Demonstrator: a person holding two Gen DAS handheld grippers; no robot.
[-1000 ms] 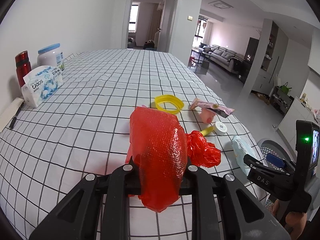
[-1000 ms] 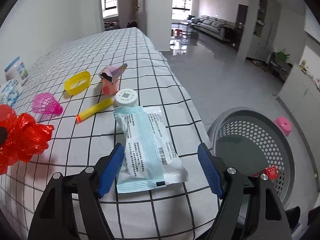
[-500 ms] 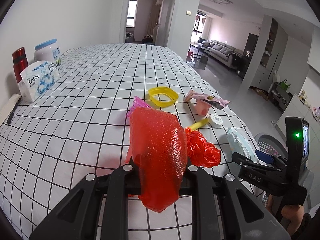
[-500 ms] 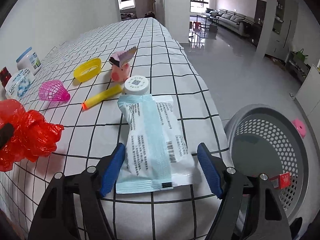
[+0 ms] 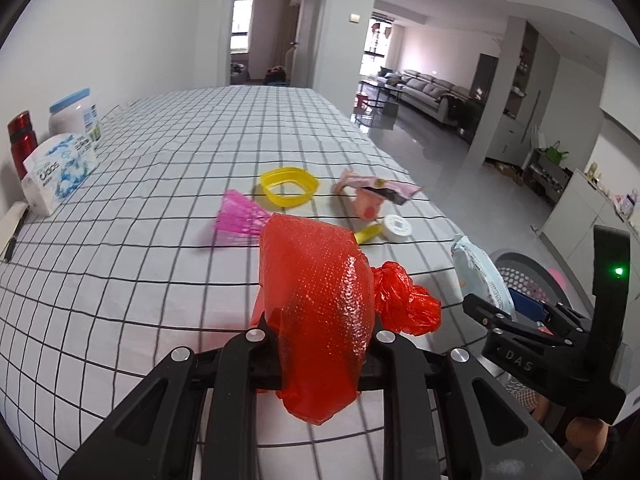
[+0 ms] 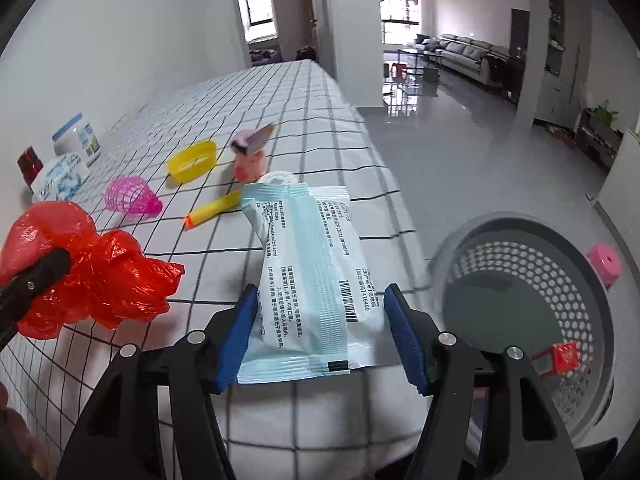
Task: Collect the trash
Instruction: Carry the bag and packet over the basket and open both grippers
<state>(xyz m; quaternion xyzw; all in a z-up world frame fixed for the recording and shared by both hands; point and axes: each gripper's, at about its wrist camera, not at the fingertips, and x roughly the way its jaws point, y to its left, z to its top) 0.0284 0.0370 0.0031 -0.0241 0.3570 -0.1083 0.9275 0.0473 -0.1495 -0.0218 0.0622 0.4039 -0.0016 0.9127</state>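
My left gripper (image 5: 316, 320) is shut on a crumpled red plastic bag (image 5: 320, 300), held just above the checked tablecloth; the bag's knotted end (image 6: 100, 276) shows at the left of the right wrist view. A light blue sealed packet (image 6: 312, 272) lies near the table's right edge between the blue pads of my right gripper (image 6: 318, 312). Those jaws are closing: the left pad touches the packet's edge and a thin gap remains at the right pad. In the left wrist view the packet (image 5: 476, 272) shows just beyond the right gripper (image 5: 516, 312).
A grey perforated basket (image 6: 520, 220) stands on the floor beside the table's right edge, with a small red item (image 6: 560, 356) inside. On the table lie a yellow ring (image 5: 290, 188), pink netting (image 5: 240, 220), a pink pig toy (image 5: 372, 200), a white cap (image 5: 396, 226) and a yellow dart (image 6: 216, 208). A tissue pack (image 5: 60, 172) sits far left.
The right jaws have narrowed around the blue packet. The left gripper has drifted with the red bag, so the pink netting now shows beyond it.
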